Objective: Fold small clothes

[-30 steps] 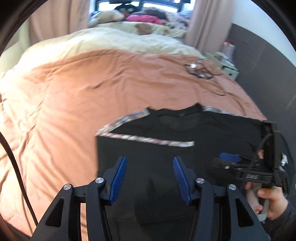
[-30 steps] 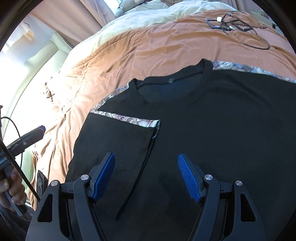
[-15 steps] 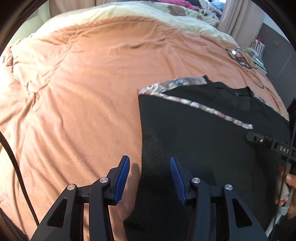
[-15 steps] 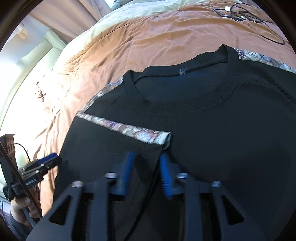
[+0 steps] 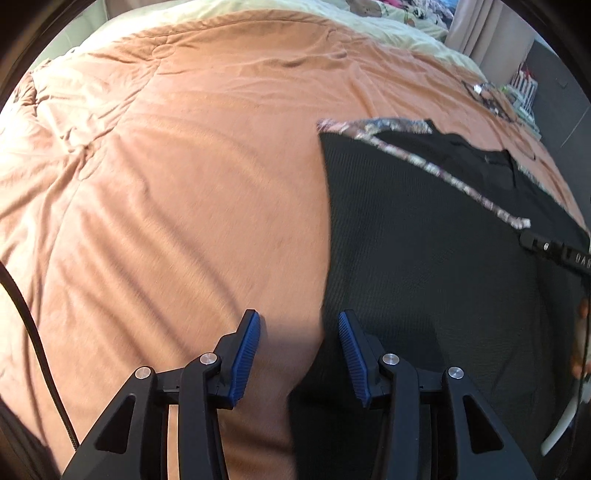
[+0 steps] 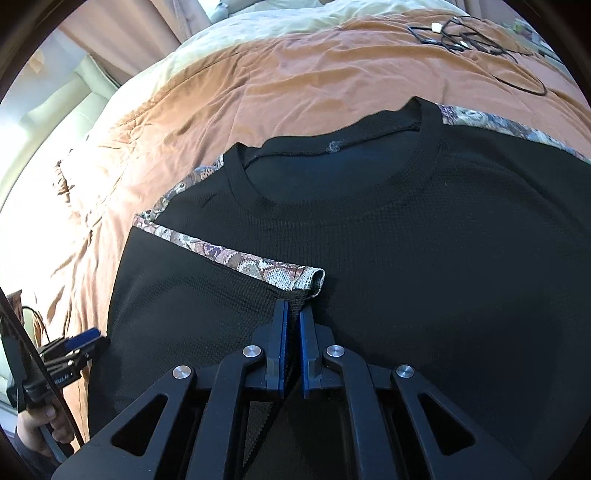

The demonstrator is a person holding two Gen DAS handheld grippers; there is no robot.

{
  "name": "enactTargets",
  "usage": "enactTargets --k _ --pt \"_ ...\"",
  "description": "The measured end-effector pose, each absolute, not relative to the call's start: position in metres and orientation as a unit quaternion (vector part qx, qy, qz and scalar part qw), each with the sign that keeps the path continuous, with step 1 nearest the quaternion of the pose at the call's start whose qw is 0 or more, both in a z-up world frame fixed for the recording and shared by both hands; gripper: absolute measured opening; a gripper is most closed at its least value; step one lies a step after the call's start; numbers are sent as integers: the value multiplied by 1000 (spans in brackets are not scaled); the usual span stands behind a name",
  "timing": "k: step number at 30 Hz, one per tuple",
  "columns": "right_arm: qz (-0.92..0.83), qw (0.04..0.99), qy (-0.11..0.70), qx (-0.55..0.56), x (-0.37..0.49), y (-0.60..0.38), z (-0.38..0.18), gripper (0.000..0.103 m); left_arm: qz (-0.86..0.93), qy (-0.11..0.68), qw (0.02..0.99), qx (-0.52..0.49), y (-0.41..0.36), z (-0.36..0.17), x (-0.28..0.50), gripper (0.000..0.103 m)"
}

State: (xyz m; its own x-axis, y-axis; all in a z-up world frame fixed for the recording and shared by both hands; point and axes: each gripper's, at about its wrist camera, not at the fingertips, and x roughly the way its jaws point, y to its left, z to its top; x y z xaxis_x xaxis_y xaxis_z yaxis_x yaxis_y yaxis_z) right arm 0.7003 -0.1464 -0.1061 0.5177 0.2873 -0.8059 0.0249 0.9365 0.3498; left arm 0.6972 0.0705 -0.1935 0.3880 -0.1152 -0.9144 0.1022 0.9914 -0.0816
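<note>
A black knit top (image 6: pixel 424 240) with patterned shoulder trim lies flat on the orange bedspread (image 6: pixel 295 81), its left sleeve folded in across the chest. My right gripper (image 6: pixel 291 314) is shut on the edge of that folded sleeve, just below its patterned cuff (image 6: pixel 280 275). My left gripper (image 5: pixel 299 325) is open and empty, straddling the top's left edge (image 5: pixel 327 229) low over the bedspread (image 5: pixel 166 203). The left gripper also shows at the left edge of the right wrist view (image 6: pixel 79 341). The right gripper's body shows at the right of the left wrist view (image 5: pixel 554 251).
A tangle of black cables (image 6: pixel 476 40) lies on the bed beyond the collar. A cream duvet (image 6: pixel 266 18) covers the far end of the bed. A bedside shelf (image 5: pixel 524 88) stands at the far right. The bedspread stretches wide to the left.
My right gripper has moved forward and closed on the folded sleeve edge. My left gripper has swung left to the top's left edge, staying open.
</note>
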Motion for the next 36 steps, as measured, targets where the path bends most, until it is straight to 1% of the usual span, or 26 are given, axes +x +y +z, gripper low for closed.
enactTargets --k 2,4,5,6,7,8,12,17,19,20,21,27,36 --pt "81 849 494 171 698 -151 -102 5 -59 555 830 -9 77 -191 691 47" --pt "83 850 492 172 694 -158 -94 11 -55 554 831 -17 82 -184 685 47" --pt "76 856 482 170 690 -162 -87 29 -50 550 834 -16 83 -177 682 47" --pt "75 860 477 166 685 -167 -81 58 -46 545 837 -13 82 -171 680 47" --pt "72 866 467 162 678 -175 -73 69 -46 539 841 -9 81 -163 677 47" --pt "66 872 458 159 672 -182 -66 72 -49 534 844 -8 79 -155 675 47" --pt "50 883 444 142 647 -222 -45 72 -59 522 851 -11 64 -131 670 47" --pt "24 892 432 131 619 -273 -30 72 -82 508 857 -23 35 -115 667 47" --pt "10 894 429 125 609 -291 -25 69 -90 505 858 -27 22 -112 667 47" --pt "4 895 429 124 604 -299 -24 66 -99 503 858 -28 11 -111 668 47" --pt "-3 895 429 124 600 -308 -22 63 -104 502 858 -27 5 -111 669 47" --pt "-48 891 431 136 587 -359 -22 59 -129 506 853 -7 -48 -124 680 47" --pt "-125 886 428 130 577 -417 -32 59 -192 514 836 11 -126 -160 694 47"
